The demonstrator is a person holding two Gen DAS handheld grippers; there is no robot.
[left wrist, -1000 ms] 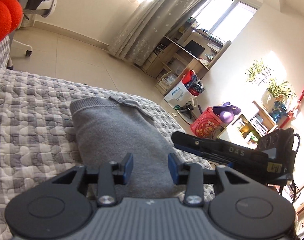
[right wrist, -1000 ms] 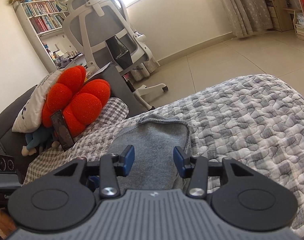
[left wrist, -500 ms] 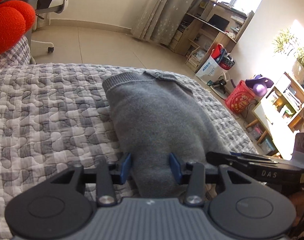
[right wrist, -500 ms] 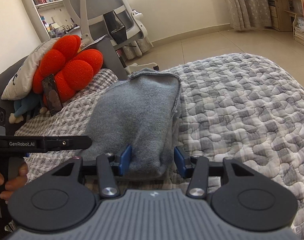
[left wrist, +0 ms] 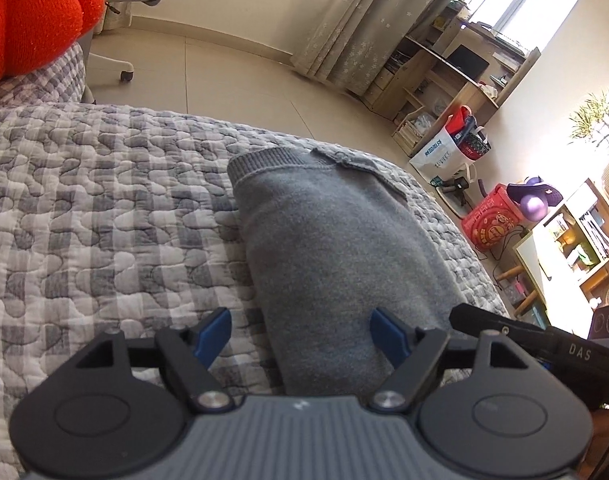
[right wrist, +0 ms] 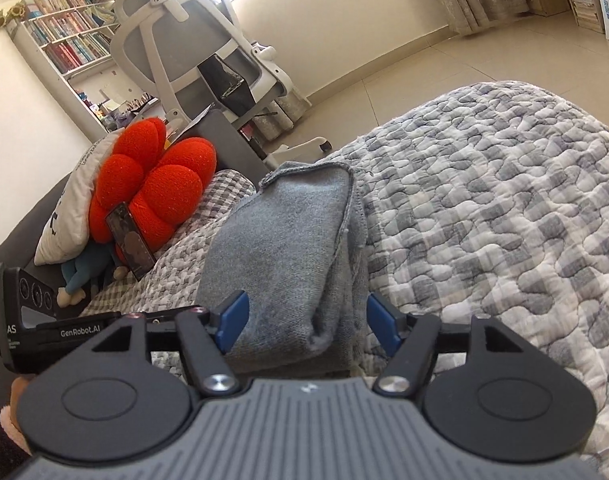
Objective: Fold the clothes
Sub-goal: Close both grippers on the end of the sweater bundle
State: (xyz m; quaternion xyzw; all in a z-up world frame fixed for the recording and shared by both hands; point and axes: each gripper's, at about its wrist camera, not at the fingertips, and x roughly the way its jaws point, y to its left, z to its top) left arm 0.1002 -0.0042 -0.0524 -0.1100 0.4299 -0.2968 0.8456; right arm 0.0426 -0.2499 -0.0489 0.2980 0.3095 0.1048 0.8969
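Left wrist view: the left tongs [left wrist: 302, 334] stand spread wide, pinching nothing, their blue pads on either side of the near end of the grey sweater [left wrist: 332, 248]. The sweater lies folded into a long, narrow bundle on the quilted bed cover [left wrist: 104, 208], running away from the tongs, with its ribbed hem at the far end. Just beside the sweater's near right edge, the black body of the right tongs [left wrist: 544, 344] reaches in from the right. Beyond the sweater's far end lie the tiled floor [left wrist: 232, 80], a curtain [left wrist: 356, 28] and a wooden desk [left wrist: 452, 76]. Well to the left of the sweater, a red cushion [left wrist: 32, 20] fills the upper corner.

Right wrist view: the right tongs [right wrist: 306, 322] are likewise spread apart and hold nothing; the near end of the folded sweater [right wrist: 280, 248] sits between the blue pads, and the layered folds show at its right side. The bed cover [right wrist: 484, 220] stretches away to the right of the sweater. Left of the sweater's near end, the left tongs [right wrist: 60, 332] show as a black bar. Farther left of the sweater rest the red cushion [right wrist: 152, 184] and a white pillow [right wrist: 68, 216], and behind the sweater's far end stands a white office chair [right wrist: 192, 44] before a bookshelf [right wrist: 68, 40].
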